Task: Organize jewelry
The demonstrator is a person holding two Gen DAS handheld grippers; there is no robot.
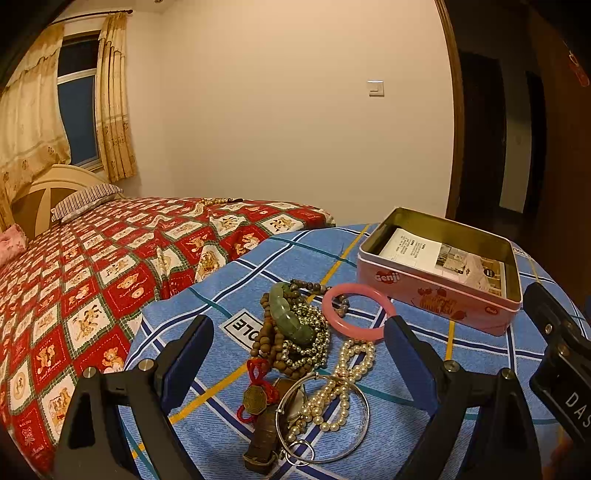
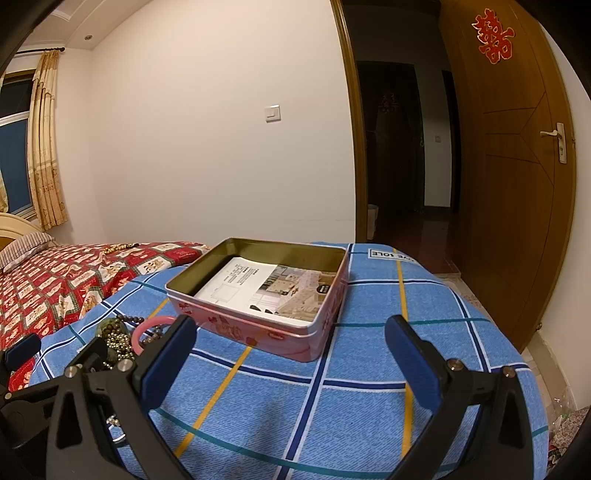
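A pile of jewelry sits on a blue plaid cloth [image 1: 476, 354] in the lower centre of the left wrist view; one pink tin [image 1: 439, 273], lid off, stands at centre right with one printed leaflet [image 1: 439, 258] lying inside it. Counted in the pile: one pink bangle [image 1: 356, 312], its far rim just beside the tin's front wall; one green jade bracelet [image 1: 290, 314] lying on top of one strand of brown wooden beads [image 1: 267, 332] and a bunch of small gold-coloured beads [image 1: 308, 343]; one pearl strand [image 1: 343, 384] looped across one thin silver bangle [image 1: 323, 417]; one red knotted cord with a brass charm [image 1: 256, 397]; one brown leather strap [image 1: 264, 439] at the bottom centre. The left gripper [image 1: 297, 343] hangs over the pile with its jaws spread wide, holding nothing, a blue pad on either side of the heap; part of the right gripper's body shows at the lower right edge.

The right wrist view shows the right gripper [image 2: 290, 339] with jaws likewise wide apart and empty, over bare cloth in front of the tin [image 2: 258, 306]. Here only an edge of the pile appears at lower left: the pink bangle [image 2: 142, 328], some gold beads [image 2: 120, 343] and a few brown beads; the pearls, silver bangle, cord and strap are out of sight. Only this view shows one wooden door [image 2: 517, 166] with a red paper ornament [image 2: 493, 35] at upper right. Both show a red patterned bedspread [image 1: 92, 280] at left and one light switch [image 1: 375, 88] on the wall.
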